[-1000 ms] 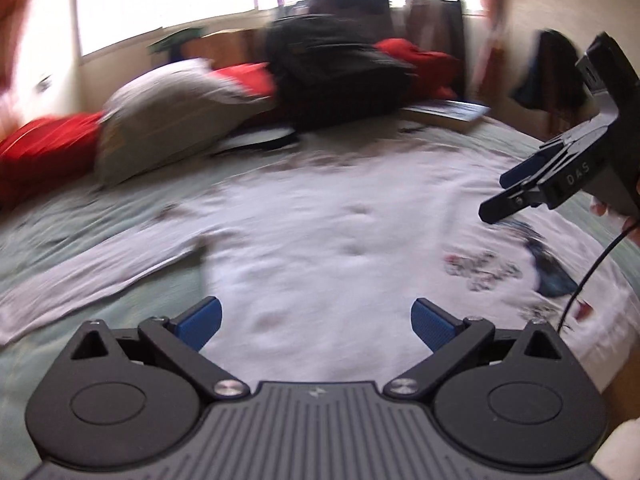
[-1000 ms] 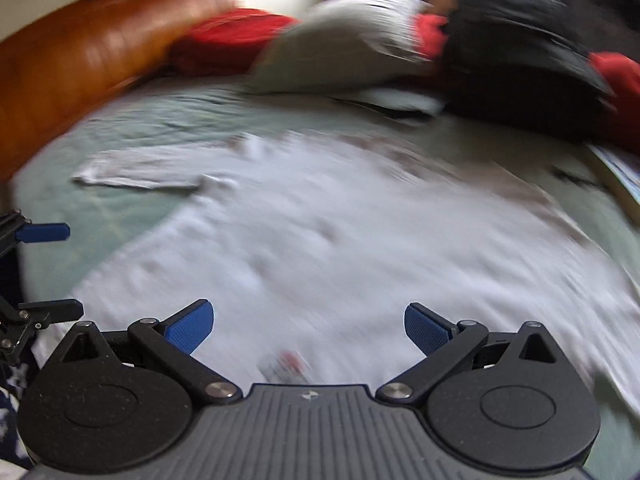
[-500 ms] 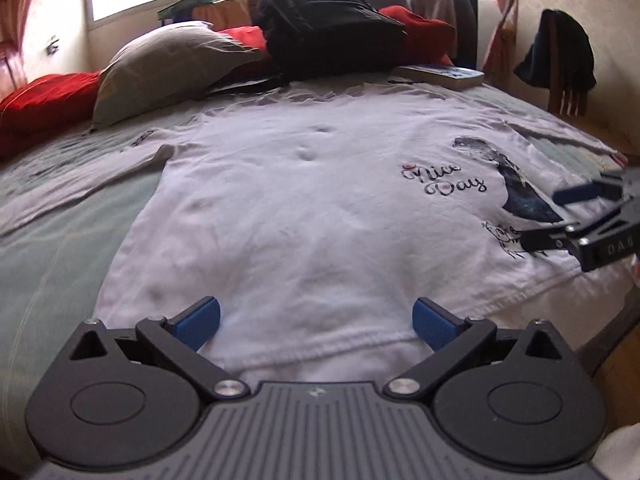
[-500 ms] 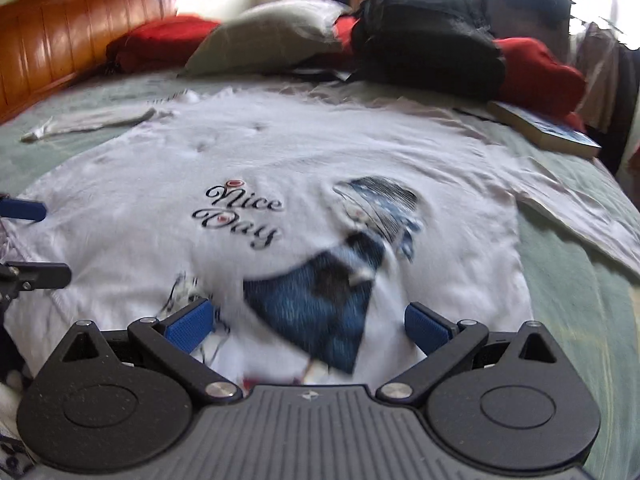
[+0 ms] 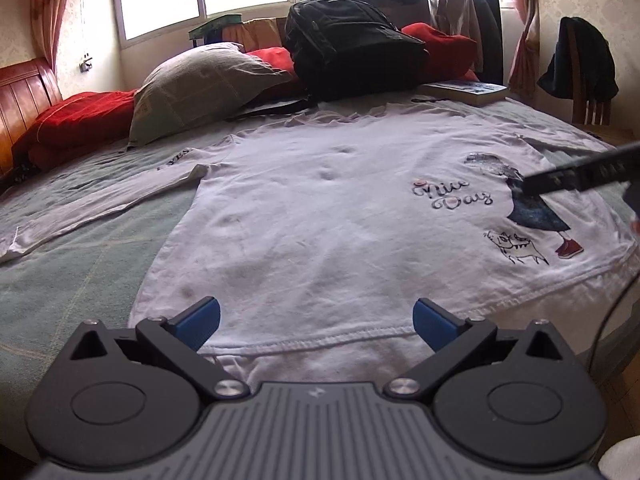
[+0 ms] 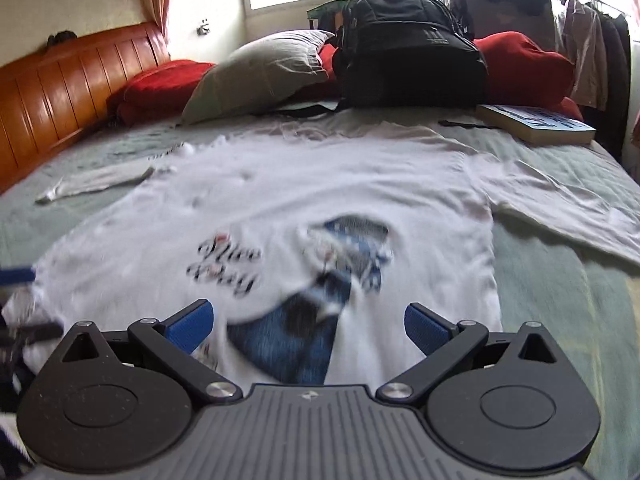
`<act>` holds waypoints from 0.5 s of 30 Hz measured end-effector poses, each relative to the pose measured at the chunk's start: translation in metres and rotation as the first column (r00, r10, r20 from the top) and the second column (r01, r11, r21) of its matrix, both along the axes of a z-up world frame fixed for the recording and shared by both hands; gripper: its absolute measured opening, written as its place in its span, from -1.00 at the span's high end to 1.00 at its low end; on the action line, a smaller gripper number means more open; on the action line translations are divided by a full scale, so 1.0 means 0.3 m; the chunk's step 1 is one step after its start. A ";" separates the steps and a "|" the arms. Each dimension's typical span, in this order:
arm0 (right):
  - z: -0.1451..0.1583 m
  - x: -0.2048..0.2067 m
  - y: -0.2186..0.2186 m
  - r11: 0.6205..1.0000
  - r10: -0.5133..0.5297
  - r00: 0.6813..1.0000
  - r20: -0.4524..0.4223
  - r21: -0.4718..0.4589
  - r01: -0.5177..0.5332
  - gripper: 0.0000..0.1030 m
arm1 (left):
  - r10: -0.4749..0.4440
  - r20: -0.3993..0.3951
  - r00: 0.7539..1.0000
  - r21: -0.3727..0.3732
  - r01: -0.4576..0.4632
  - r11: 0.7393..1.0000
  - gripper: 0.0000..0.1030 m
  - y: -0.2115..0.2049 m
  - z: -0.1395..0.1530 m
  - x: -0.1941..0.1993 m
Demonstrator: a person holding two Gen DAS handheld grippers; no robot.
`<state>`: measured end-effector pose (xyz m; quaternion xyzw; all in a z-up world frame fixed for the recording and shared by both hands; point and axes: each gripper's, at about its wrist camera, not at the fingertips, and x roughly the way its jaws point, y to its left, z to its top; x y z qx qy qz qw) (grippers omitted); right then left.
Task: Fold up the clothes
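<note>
White cotton long-sleeved shirt (image 5: 320, 216) with a "Nice Day" print lies flat, front up, on the pale green bedspread (image 5: 72, 264). From my left gripper (image 5: 316, 322) I see its near hem between my blue-padded fingers (image 5: 200, 316), spread wide and gripping nothing; my right gripper (image 5: 580, 174) cuts in blurred from the right edge. In the right wrist view the print blurs, and my fingers (image 6: 188, 326) stand wide apart, empty, over the shirt's lower right part.
</note>
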<state>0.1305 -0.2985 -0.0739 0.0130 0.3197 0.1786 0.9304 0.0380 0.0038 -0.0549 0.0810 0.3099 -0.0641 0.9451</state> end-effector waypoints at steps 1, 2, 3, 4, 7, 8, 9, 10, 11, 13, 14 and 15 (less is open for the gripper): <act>-0.004 0.020 -0.005 1.000 0.001 1.000 0.001 0.002 -0.001 -1.00 | -0.001 -0.001 1.000 0.001 0.001 1.000 -0.98 -0.004 0.000 -0.001; -0.010 0.037 -0.011 1.000 0.001 1.000 -0.003 0.002 -0.001 -1.00 | -0.002 0.000 1.000 0.001 0.002 1.000 -0.98 -0.008 0.000 -0.001; -0.020 0.053 -0.021 1.000 -0.004 1.000 -0.012 0.000 0.004 -1.00 | 0.000 0.005 1.000 0.001 0.000 1.000 -0.98 -0.011 0.002 -0.001; -0.032 0.063 -0.036 1.000 -0.023 0.999 -0.029 -0.009 0.023 -1.00 | 0.004 0.011 1.000 0.001 -0.004 1.000 -0.98 -0.015 0.004 -0.001; -0.064 0.066 -0.094 0.996 -0.081 0.994 -0.070 -0.038 0.078 -1.00 | 0.030 0.031 0.999 -0.008 -0.030 1.000 -0.98 -0.018 0.013 -0.002; -0.064 0.050 -0.114 0.997 -0.077 0.995 -0.066 -0.035 0.075 -1.00 | 0.034 0.031 0.999 -0.014 -0.033 0.999 -0.98 -0.019 0.016 -0.002; -0.057 0.032 -0.131 0.998 -0.066 0.996 -0.063 -0.028 0.065 -1.00 | 0.036 0.032 0.999 -0.019 -0.036 0.999 -0.98 -0.020 0.018 -0.002; -0.044 0.015 -0.146 0.998 -0.059 0.997 -0.058 -0.022 0.058 -1.00 | 0.036 0.033 0.999 -0.023 -0.036 0.999 -0.98 -0.023 0.020 -0.002; -0.027 0.000 -0.159 0.998 -0.063 0.997 -0.045 -0.021 0.062 -1.00 | 0.032 0.035 0.999 -0.021 -0.031 0.999 -0.98 -0.027 0.020 -0.003; 0.012 -0.003 -0.191 0.995 -0.095 0.996 -0.001 -0.035 0.095 -1.00 | 0.023 0.039 0.999 -0.018 -0.022 1.000 -0.98 -0.035 0.020 -0.005; 0.032 0.012 -0.213 0.992 -0.120 0.993 0.014 -0.042 0.121 -1.00 | 0.019 0.039 0.999 -0.011 -0.018 1.000 -0.98 -0.041 0.020 -0.006; 0.050 0.041 -0.243 0.986 -0.158 0.987 0.024 -0.049 0.159 -1.00 | 0.015 0.039 0.999 -0.004 -0.014 1.000 -0.98 -0.046 0.019 -0.007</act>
